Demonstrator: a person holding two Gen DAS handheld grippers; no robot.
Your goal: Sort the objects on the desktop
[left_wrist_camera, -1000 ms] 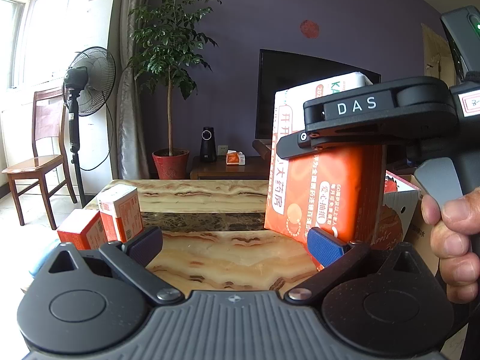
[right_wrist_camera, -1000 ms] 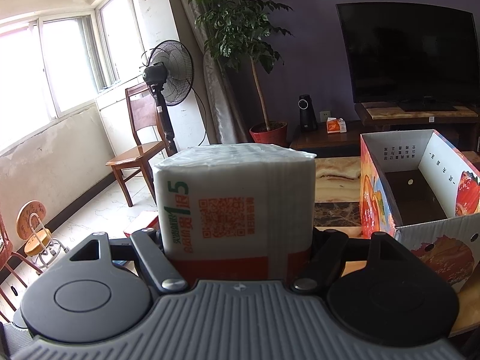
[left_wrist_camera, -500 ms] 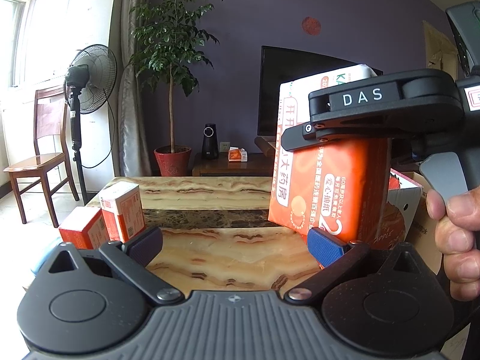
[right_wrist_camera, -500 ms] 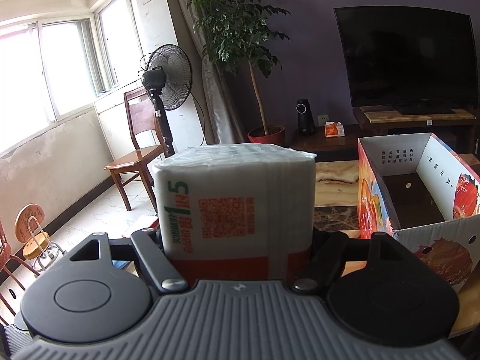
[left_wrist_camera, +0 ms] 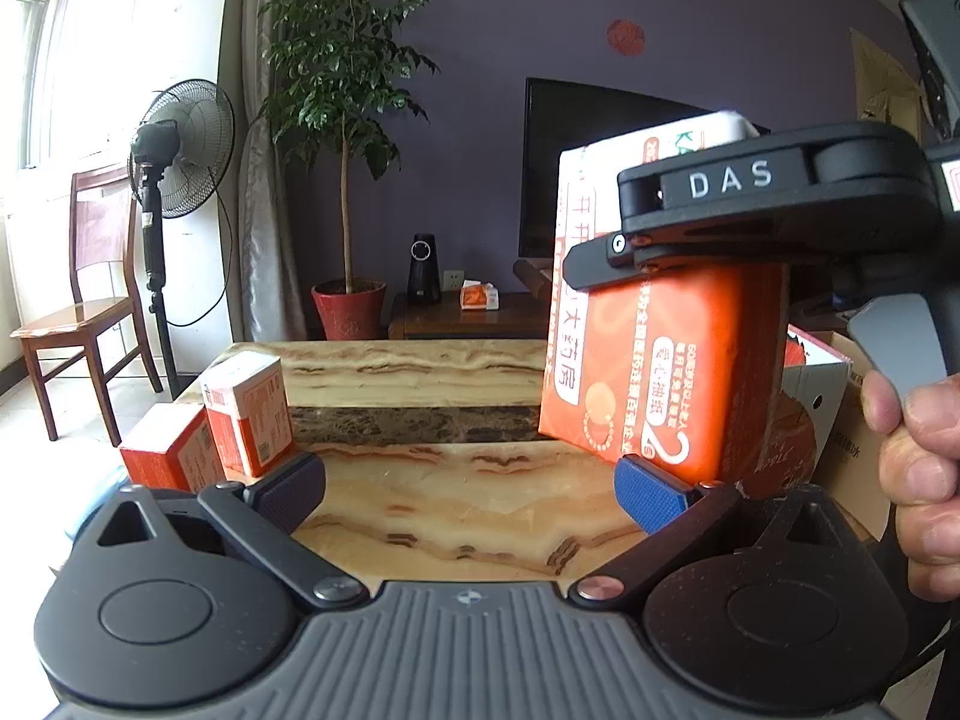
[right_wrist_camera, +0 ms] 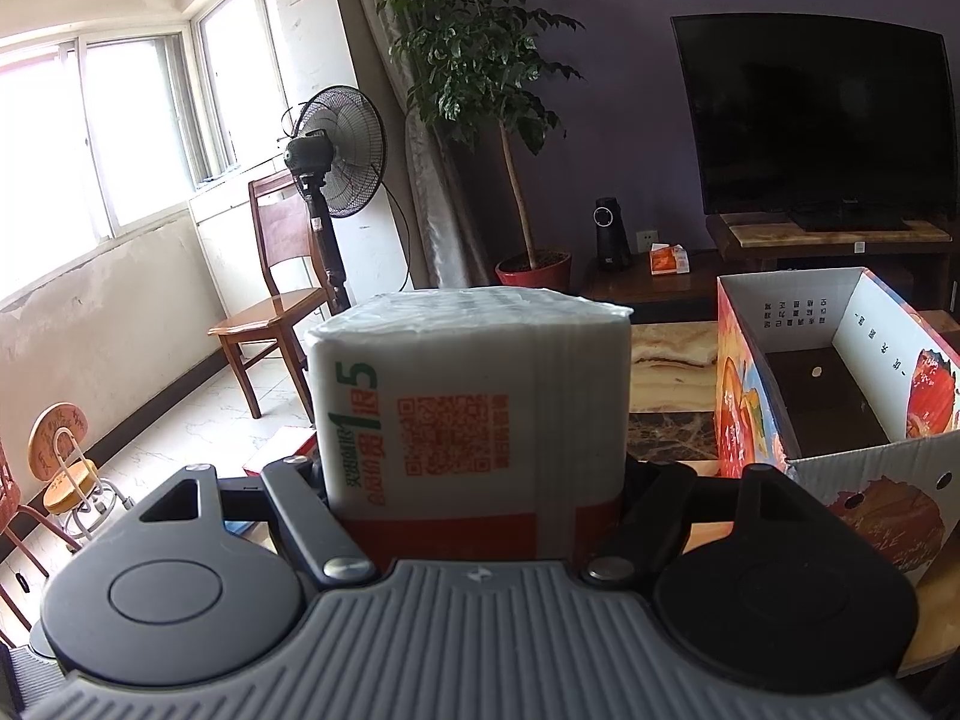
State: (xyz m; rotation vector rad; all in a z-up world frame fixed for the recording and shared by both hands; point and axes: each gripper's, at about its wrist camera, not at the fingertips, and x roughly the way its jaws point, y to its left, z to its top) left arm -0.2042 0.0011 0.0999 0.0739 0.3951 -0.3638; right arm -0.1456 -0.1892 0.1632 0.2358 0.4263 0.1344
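Tissue pack [right_wrist_camera: 474,414], white with an orange band and a printed code on its end, sits clamped between the two fingers of the right hand-held gripper [right_wrist_camera: 474,480], held up off the tabletop [left_wrist_camera: 456,492]. From the left wrist view the same pack [left_wrist_camera: 654,360] shows its orange side, standing upright in the air with the black body of the right hand-held gripper [left_wrist_camera: 750,204] across it and a person's hand [left_wrist_camera: 918,468] on the trigger at the right edge.

The left hand-held gripper [left_wrist_camera: 471,489] has its blue pads wide apart with nothing between them, above the marbled tabletop. Two small orange and white boxes [left_wrist_camera: 246,414] stand close together at the left edge of the tabletop, just beyond the left finger.

An open cardboard box [right_wrist_camera: 834,396] with fruit pictures on its outside stands on the tabletop to the right of the held pack; its dark inside looks bare. In the left wrist view only part of it [left_wrist_camera: 810,396] shows, behind the pack.

Beyond the tabletop stand a potted tree [left_wrist_camera: 348,138], a standing fan [left_wrist_camera: 180,150], a wooden chair [left_wrist_camera: 90,300] and a dark television [right_wrist_camera: 816,120].
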